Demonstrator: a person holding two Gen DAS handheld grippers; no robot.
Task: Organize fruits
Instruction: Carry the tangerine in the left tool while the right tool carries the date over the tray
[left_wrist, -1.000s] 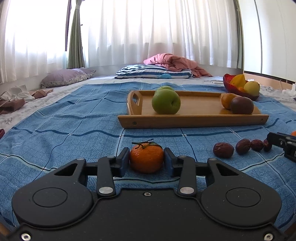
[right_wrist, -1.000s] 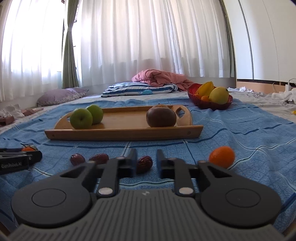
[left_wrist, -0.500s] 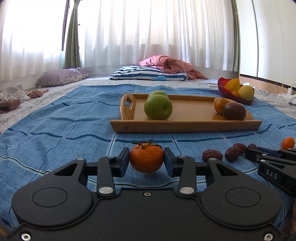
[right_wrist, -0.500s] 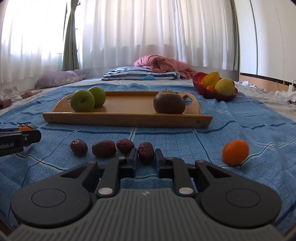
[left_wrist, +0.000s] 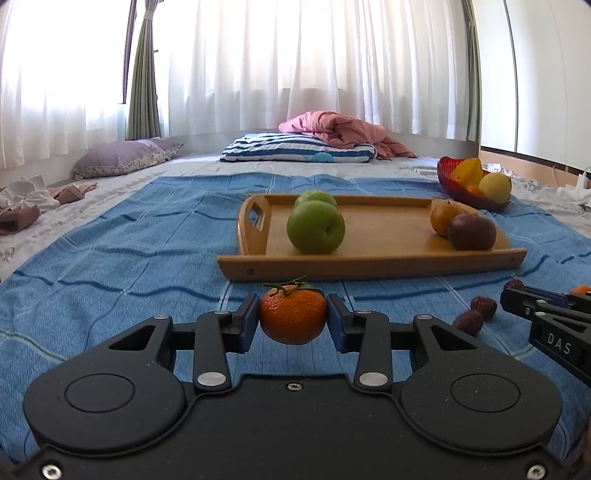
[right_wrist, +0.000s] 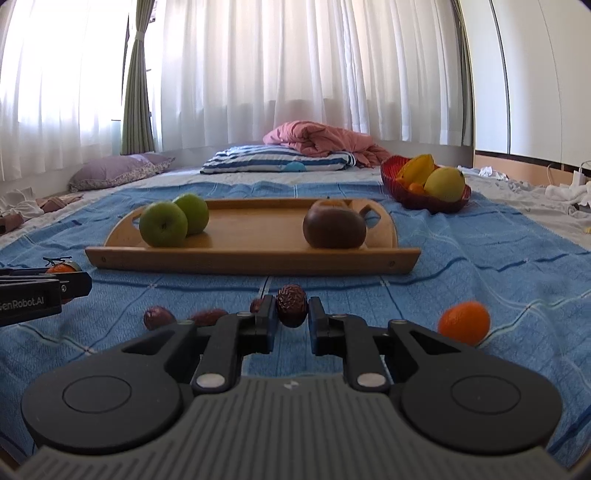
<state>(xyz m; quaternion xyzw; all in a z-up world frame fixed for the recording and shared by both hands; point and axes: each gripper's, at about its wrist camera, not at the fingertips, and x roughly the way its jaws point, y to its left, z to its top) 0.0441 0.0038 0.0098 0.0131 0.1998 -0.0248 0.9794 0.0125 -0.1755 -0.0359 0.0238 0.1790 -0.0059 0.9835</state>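
Note:
My left gripper (left_wrist: 292, 319) is shut on a mandarin (left_wrist: 291, 314) with a green stem, held above the blue cloth in front of the wooden tray (left_wrist: 369, 264). My right gripper (right_wrist: 291, 314) is shut on a red date (right_wrist: 291, 304), lifted off the cloth. The tray (right_wrist: 251, 260) holds two green apples (right_wrist: 164, 224), a brown fruit (right_wrist: 334, 229) and an orange fruit (left_wrist: 441, 218). Three dates (right_wrist: 157, 317) and a loose mandarin (right_wrist: 463, 322) lie on the cloth.
A red bowl (right_wrist: 424, 201) with yellow fruit stands behind the tray at the right. A striped pillow (right_wrist: 277, 162), a pink blanket (right_wrist: 317, 138) and a purple pillow (right_wrist: 118, 171) lie further back. Curtains cover the windows.
My right gripper closed on a date and lifted it off the cloth. My left gripper, still holding the mandarin, rose and moved nearer the tray.

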